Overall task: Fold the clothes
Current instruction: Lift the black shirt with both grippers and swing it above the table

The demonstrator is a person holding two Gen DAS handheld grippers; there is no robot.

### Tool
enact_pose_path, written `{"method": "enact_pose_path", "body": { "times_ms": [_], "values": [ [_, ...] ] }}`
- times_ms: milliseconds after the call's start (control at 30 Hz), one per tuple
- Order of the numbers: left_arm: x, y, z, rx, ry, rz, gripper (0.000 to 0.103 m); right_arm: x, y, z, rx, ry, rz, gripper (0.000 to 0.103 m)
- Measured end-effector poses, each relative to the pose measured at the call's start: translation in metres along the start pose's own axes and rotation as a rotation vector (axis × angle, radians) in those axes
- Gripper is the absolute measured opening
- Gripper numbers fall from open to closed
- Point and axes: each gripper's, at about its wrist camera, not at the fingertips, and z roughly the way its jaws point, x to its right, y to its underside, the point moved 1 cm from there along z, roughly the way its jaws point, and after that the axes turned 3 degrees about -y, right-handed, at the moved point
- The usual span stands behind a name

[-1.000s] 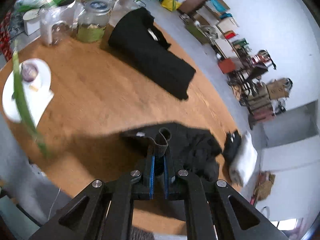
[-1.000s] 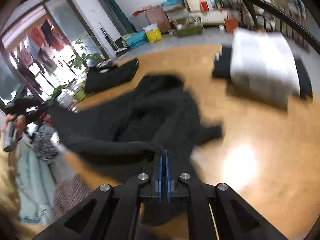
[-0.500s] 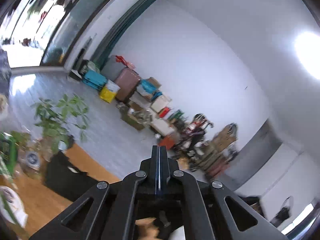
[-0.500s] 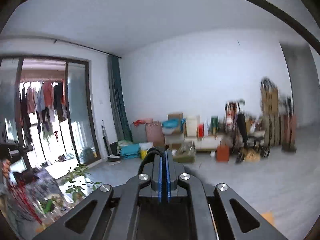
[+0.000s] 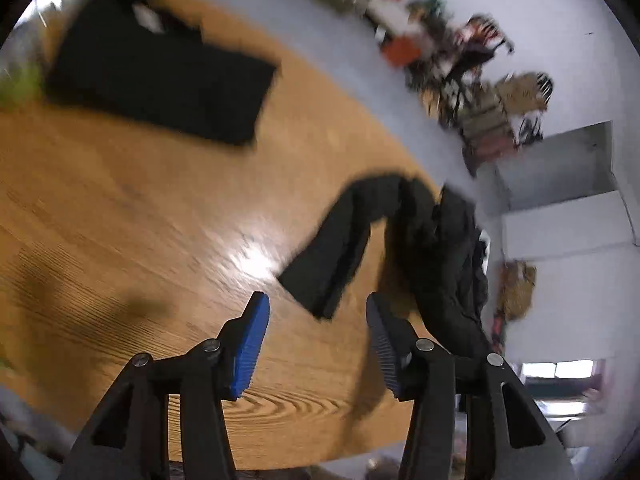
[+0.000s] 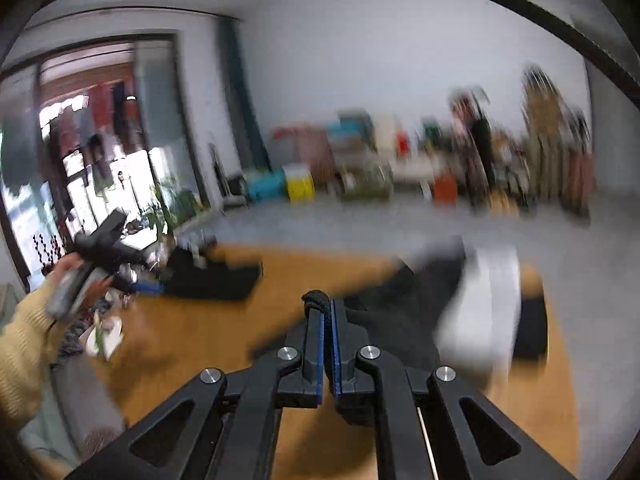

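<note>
A black garment [image 5: 444,264] hangs over the right side of the wooden table [image 5: 120,240], one sleeve [image 5: 332,252] trailing onto the wood. My left gripper [image 5: 316,300] is over the table just short of that sleeve. Its jaws are opening and nothing is between the blue pads [image 5: 252,344]. In the right wrist view my right gripper [image 6: 326,312] is shut on a bunched edge of the black garment [image 6: 384,304], which drops away below it. A hand in a yellow sleeve [image 6: 24,340] holds the left gripper [image 6: 104,240] at the far left.
A folded black garment [image 5: 160,76] [image 6: 216,276] lies at the far end of the table. A folded white and black pile [image 6: 488,312] sits on the right. Plants, jars and a white plate [image 6: 108,332] crowd the left end. Boxes and clutter line the far wall.
The left gripper has let go of the black fabric and opened. Both cameras swung up to the room, then back down to the table. The right gripper stays shut on the garment.
</note>
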Motion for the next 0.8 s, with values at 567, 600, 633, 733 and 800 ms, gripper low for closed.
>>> {"method": "enact_pose_path", "body": {
  "times_ms": [567,600,633,733,800],
  "values": [
    [0.159,0.017,0.216,-0.200,0.045,0.090,0.059,0.121,0.122,-0.077,-0.143,0.387,0.348,0.045],
    [0.161,0.017,0.226,-0.198,0.028,0.087,0.061,0.119,0.119,-0.062,-0.155,0.375,0.315,0.053],
    [0.163,0.017,0.235,-0.197,0.011,0.086,0.062,0.119,0.112,-0.044,-0.175,0.367,0.269,0.052],
    [0.165,0.020,0.257,-0.197,-0.039,0.098,0.062,0.121,0.099,0.011,-0.244,0.356,0.122,0.065],
    [0.160,0.016,0.266,-0.194,-0.003,0.032,0.062,0.128,0.099,0.037,-0.296,0.370,0.047,0.072]
  ]
}}
